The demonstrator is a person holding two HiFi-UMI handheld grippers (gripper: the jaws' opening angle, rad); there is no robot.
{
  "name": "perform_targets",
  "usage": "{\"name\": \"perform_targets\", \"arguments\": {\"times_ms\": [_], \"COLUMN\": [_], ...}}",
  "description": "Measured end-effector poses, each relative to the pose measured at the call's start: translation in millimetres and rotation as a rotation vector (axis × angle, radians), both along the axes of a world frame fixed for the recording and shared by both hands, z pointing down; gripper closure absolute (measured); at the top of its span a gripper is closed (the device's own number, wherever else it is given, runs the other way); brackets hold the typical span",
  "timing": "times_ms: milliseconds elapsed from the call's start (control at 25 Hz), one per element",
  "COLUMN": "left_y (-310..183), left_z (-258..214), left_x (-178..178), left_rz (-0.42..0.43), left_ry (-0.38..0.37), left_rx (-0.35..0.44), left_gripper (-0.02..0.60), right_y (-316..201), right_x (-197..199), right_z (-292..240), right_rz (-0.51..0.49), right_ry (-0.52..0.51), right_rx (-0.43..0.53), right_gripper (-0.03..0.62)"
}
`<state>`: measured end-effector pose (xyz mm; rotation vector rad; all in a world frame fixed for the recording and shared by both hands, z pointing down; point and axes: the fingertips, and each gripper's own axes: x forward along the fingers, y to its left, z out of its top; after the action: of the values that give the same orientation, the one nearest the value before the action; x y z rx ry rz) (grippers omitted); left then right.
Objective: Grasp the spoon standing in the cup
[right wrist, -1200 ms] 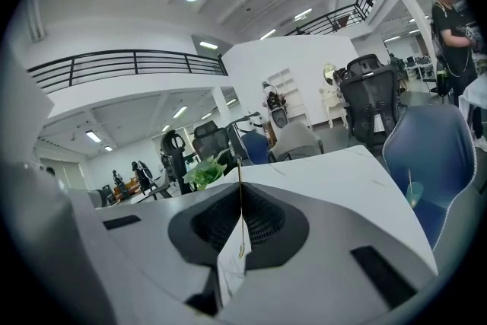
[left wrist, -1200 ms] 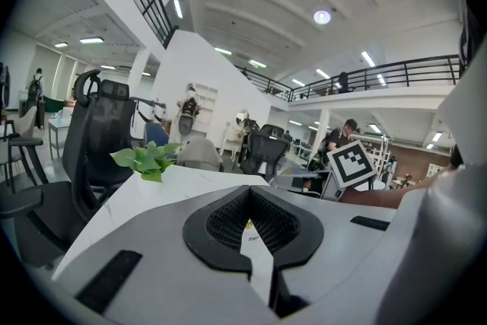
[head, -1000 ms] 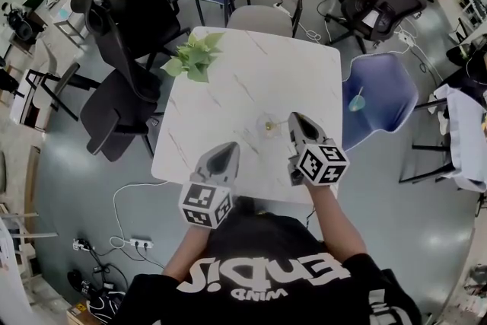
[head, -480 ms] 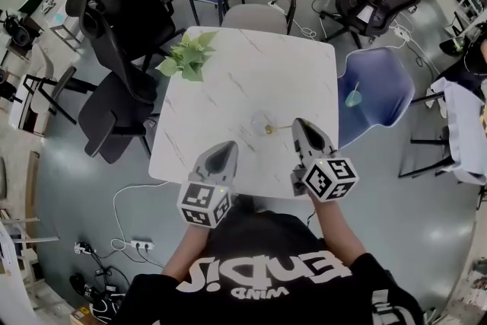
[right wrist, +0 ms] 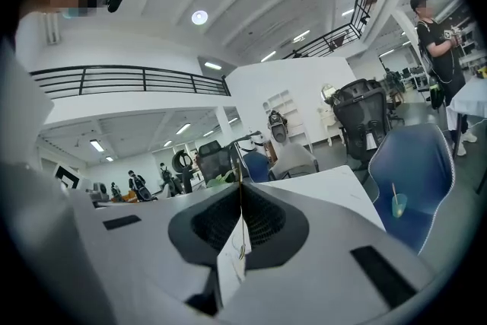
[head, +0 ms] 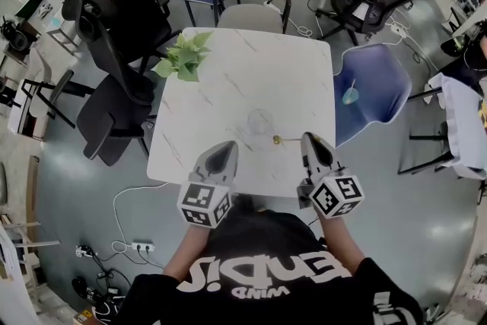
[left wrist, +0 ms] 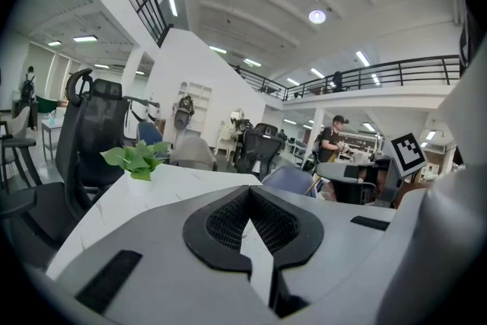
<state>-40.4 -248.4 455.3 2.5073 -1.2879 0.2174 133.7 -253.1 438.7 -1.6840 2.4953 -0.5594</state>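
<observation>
A clear glass cup (head: pixel 259 120) stands on the white marble table (head: pixel 289 72), in its near half. The thin gold spoon (head: pixel 280 139) lies level, outside the cup, just near-right of it above the tabletop. My right gripper (head: pixel 306 138) is shut on its handle end. In the right gripper view the handle (right wrist: pixel 240 173) shows as a thin line pinched between the closed jaws of the right gripper (right wrist: pixel 240 190). My left gripper (head: pixel 224 149) hovers at the table's near edge, left of the cup, shut and holding nothing, as the left gripper (left wrist: pixel 249 190) view also shows.
A small green plant (head: pixel 183 55) sits at the table's far left corner. A blue chair (head: pixel 373 87) stands to the right, grey chairs (head: pixel 255 11) beyond the far edge, and a black office chair (head: pixel 118 80) to the left.
My right gripper has drawn back toward the person and to the right, taking the spoon out of the cup. The left gripper has stayed in place.
</observation>
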Motion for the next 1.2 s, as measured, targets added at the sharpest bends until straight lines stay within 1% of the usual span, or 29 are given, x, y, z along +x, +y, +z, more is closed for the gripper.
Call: {"name": "perform_targets", "arguments": {"times_ms": [360,640,880,1200], "left_y": [1.3,3.3,6.6,11.1], "left_z": [0.8,1.5,-0.1,-0.4], "left_x": [3.1,5.4,5.5,6.8], "left_rz": [0.003,0.010,0.007,0.009], "left_ry": [0.001,0.007,0.009,0.015], "left_rx": [-0.001,0.002,0.004,0.004], "left_gripper": [0.568,0.568,0.568,0.568], "right_y": [18.0,23.7,26.5,30.3], "right_x": [19.3,16.8,17.7,17.3], "right_z": [14.6,25.8,25.6,25.8], "right_rz": [0.035,0.039,0.043,0.039], "right_ry": [0.031,0.043,0.033,0.047], "right_rx": [-0.012,-0.013,-0.016,-0.015], "right_gripper": [0.579,0.579,0.579,0.580]}}
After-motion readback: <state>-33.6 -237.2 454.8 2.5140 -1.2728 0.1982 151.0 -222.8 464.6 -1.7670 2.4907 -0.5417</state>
